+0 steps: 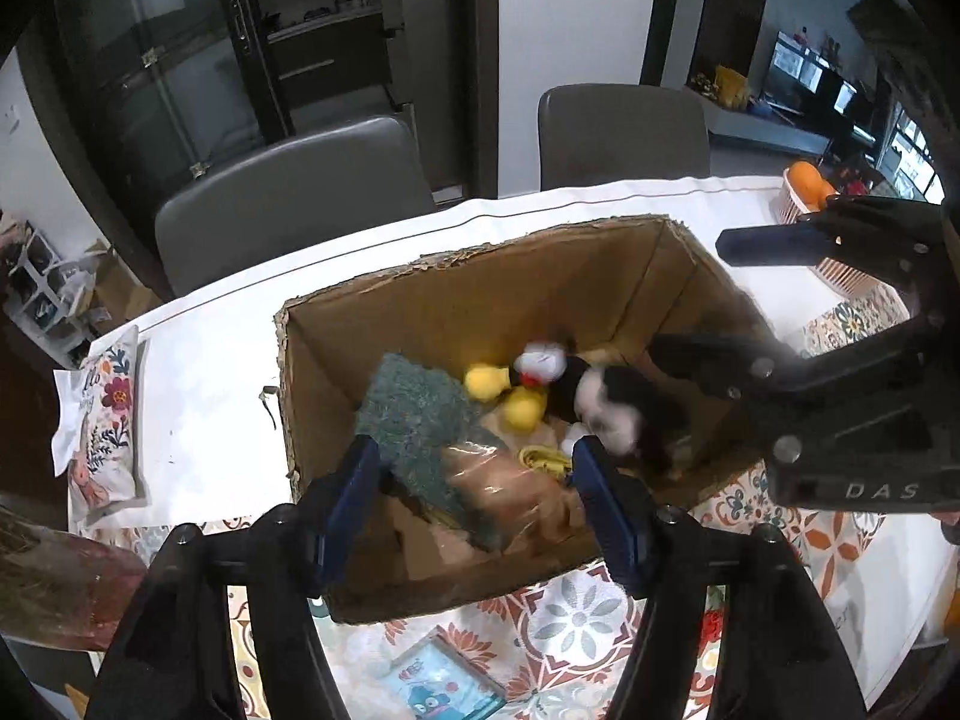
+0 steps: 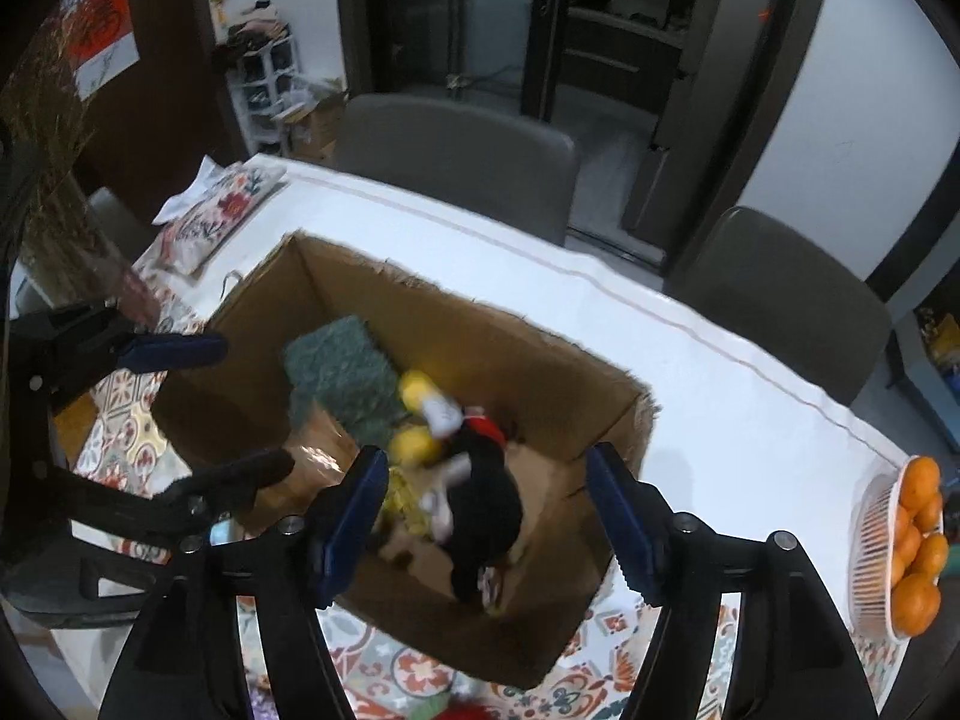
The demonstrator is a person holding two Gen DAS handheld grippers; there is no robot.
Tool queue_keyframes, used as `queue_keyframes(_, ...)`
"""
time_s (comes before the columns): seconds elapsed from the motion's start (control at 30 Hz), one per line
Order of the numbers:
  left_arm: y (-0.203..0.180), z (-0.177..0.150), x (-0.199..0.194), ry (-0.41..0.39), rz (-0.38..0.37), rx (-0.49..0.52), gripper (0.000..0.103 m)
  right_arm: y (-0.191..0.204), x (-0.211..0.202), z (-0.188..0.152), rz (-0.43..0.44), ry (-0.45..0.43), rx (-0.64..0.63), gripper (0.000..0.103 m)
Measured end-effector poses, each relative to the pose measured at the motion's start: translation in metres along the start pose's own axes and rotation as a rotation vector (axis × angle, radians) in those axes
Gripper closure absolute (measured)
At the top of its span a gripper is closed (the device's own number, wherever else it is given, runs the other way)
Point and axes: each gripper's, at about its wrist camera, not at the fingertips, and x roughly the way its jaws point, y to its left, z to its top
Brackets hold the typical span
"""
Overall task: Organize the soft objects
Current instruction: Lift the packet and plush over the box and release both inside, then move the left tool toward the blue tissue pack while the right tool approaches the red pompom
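An open cardboard box point(image 1: 480, 276) stands on the table; it also shows in the right wrist view point(image 2: 540, 360). Inside lie a black, white and yellow plush toy point(image 1: 576, 390), blurred with motion point(image 2: 480, 492), a teal fuzzy cloth point(image 1: 414, 414) point(image 2: 342, 366), and a plastic-wrapped brown item point(image 1: 498, 486). My left gripper point(image 1: 474, 468) is open and empty above the box's near side. My right gripper point(image 2: 480, 474) is open and empty over the box, just above the plush toy; it shows in the left wrist view point(image 1: 690, 300) at right.
A floral pillow point(image 1: 102, 420) lies at the table's left end. A white basket of oranges point(image 2: 900, 546) sits at the right. Two grey chairs point(image 1: 288, 192) stand behind the table. A blue packet point(image 1: 438, 684) lies on the patterned cloth in front of the box.
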Motion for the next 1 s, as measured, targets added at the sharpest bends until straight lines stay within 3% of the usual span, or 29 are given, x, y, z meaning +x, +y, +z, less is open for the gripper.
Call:
queue_keyframes(0.37,-0.003,-0.008,-0.031,-0.027,0.049,-0.033,0.037,-0.001,-0.035,-0.013,-0.090,-0.041,0.091,0.033)
queue_keyframes(0.67,-0.001,-0.033,-0.059,-0.033,0.075,-0.105,0.037,0.010,-0.068,-0.038,-0.179,-0.067,0.156,0.033)
queue_keyframes(0.93,0.001,-0.063,-0.082,-0.039,0.130,-0.161,0.028,0.022,-0.088,-0.066,-0.243,-0.070,0.237,0.033)
queue_keyframes(1.0,0.003,-0.071,-0.084,-0.033,0.136,-0.178,0.027,0.026,-0.091,-0.073,-0.248,-0.069,0.260,0.028)
